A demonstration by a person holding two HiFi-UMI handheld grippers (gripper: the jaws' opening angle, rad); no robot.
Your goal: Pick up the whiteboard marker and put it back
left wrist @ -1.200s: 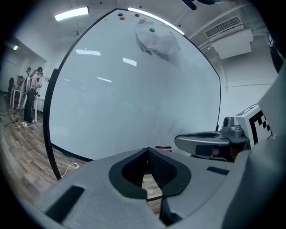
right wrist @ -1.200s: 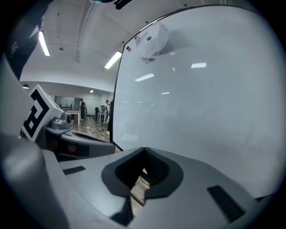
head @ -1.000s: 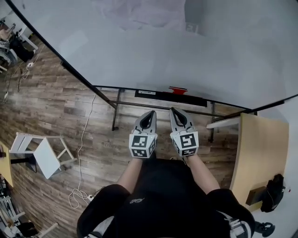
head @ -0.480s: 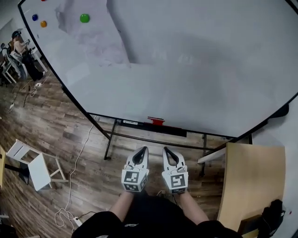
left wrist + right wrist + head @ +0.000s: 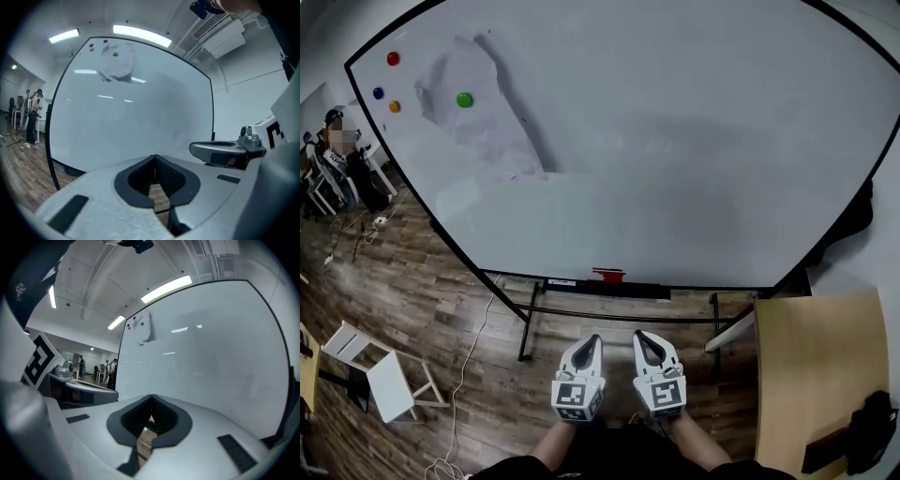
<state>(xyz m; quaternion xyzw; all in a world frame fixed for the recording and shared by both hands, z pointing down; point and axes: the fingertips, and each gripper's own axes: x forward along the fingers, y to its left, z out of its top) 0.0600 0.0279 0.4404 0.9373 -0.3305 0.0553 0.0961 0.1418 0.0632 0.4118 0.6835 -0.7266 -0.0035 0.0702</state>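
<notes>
The left tongs [image 5: 593,340] are closed with nothing in them. The right tongs [image 5: 639,337] are closed and hold nothing too. They sit side by side, close together, low in the head view, and both point at the big whiteboard [image 5: 675,141]. The whiteboard stands on black legs on the wooden floor [image 5: 412,300]. A thin black ledge [image 5: 605,286] runs along the bottom edge of the board. A small red thing lies on that ledge, and it looks like the whiteboard marker [image 5: 607,275], though it is too small to be sure. It is well apart from both tongs. Up in the left corner of the board there are round magnets: a red one [image 5: 393,58], a blue one [image 5: 378,93], an orange one [image 5: 395,106] and a green one [image 5: 465,98]. The green one holds a white crumpled sheet [image 5: 483,131]. A white stool [image 5: 370,370] stands on the floor at the left. A pale wood tabletop [image 5: 811,375] is at the right, with a black thing [image 5: 872,427] on it.
</notes>
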